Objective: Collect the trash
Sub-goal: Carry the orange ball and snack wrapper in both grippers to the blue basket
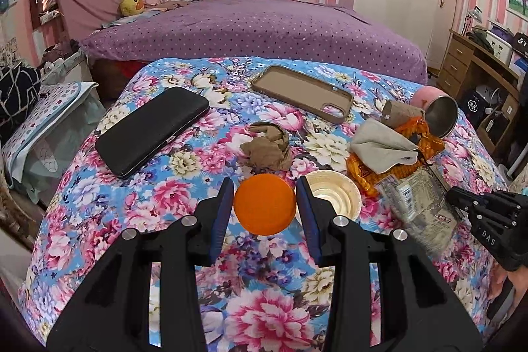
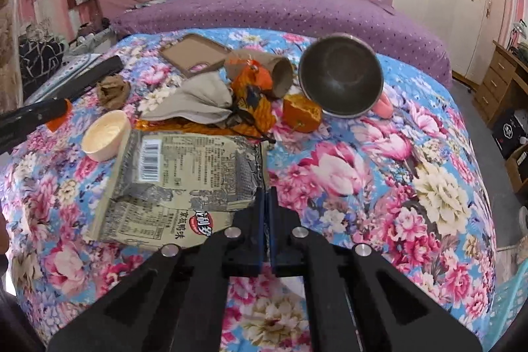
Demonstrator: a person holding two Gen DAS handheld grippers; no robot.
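My left gripper (image 1: 265, 203) is shut on an orange lid (image 1: 265, 208), held above the floral cloth beside a cream paper cup (image 1: 333, 197). My right gripper (image 2: 266, 192) is shut on the edge of a grey snack wrapper (image 2: 184, 183), which also shows in the left wrist view (image 1: 419, 203). More trash lies behind: an orange foil wrapper (image 2: 254, 101), a cardboard tube (image 2: 264, 68), a piece of orange peel (image 2: 302, 114), a crumpled brown paper (image 1: 267, 150) and a grey cloth (image 1: 382, 147).
A metal bowl (image 2: 340, 75) lies tipped on its side against a pink object (image 2: 384, 106). A black case (image 1: 151, 131) and a tan phone case (image 1: 302, 91) lie on the floral cloth (image 2: 379, 187). A purple bed (image 1: 264, 25) stands behind, drawers (image 1: 462, 65) at right.
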